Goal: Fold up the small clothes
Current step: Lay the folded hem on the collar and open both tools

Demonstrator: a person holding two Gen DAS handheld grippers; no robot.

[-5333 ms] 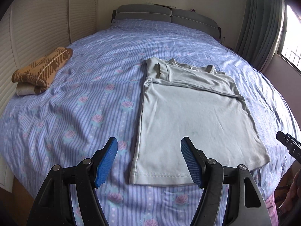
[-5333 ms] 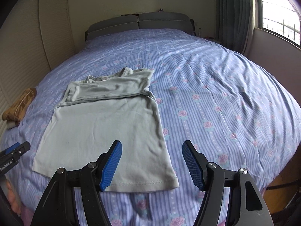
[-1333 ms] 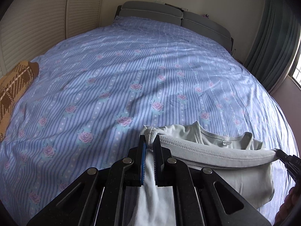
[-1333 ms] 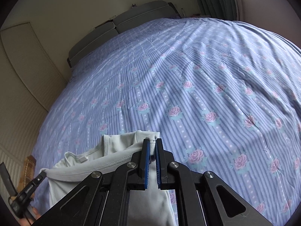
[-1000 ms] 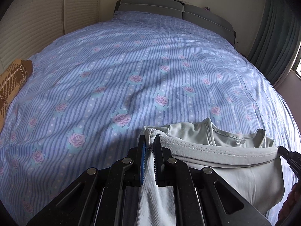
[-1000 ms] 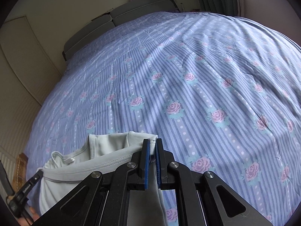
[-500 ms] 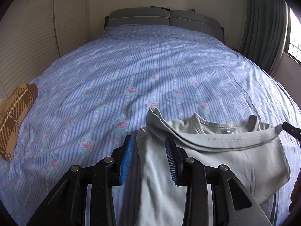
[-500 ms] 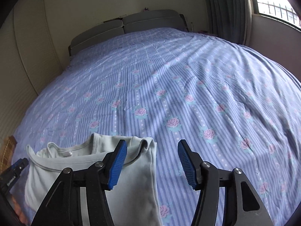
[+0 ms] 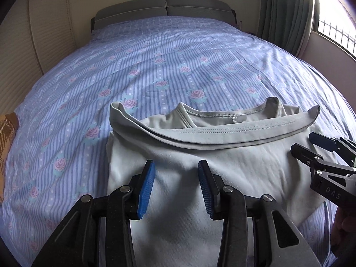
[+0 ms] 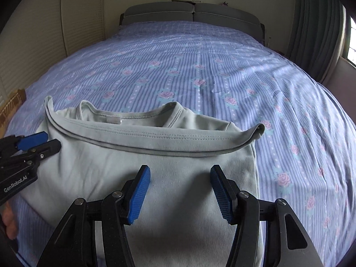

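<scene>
A pale grey-green T-shirt (image 9: 222,155) lies folded in half on the bed, its hem laid just short of the neckline; it also shows in the right wrist view (image 10: 155,160). My left gripper (image 9: 175,184) is open and empty above the shirt's left part. My right gripper (image 10: 179,191) is open and empty above the shirt's right part. Each gripper shows at the edge of the other's view: the right one (image 9: 311,144) and the left one (image 10: 42,142).
The bed (image 9: 178,55) has a blue striped sheet with roses. A brown plaid folded cloth (image 9: 6,133) lies at the left edge. A grey headboard (image 9: 164,4) stands at the far end. Curtains and a window (image 9: 333,17) are on the right.
Both grippers carried the shirt's hem up toward the neckline, opened and let it go. They have since drawn back, with the jaws wider.
</scene>
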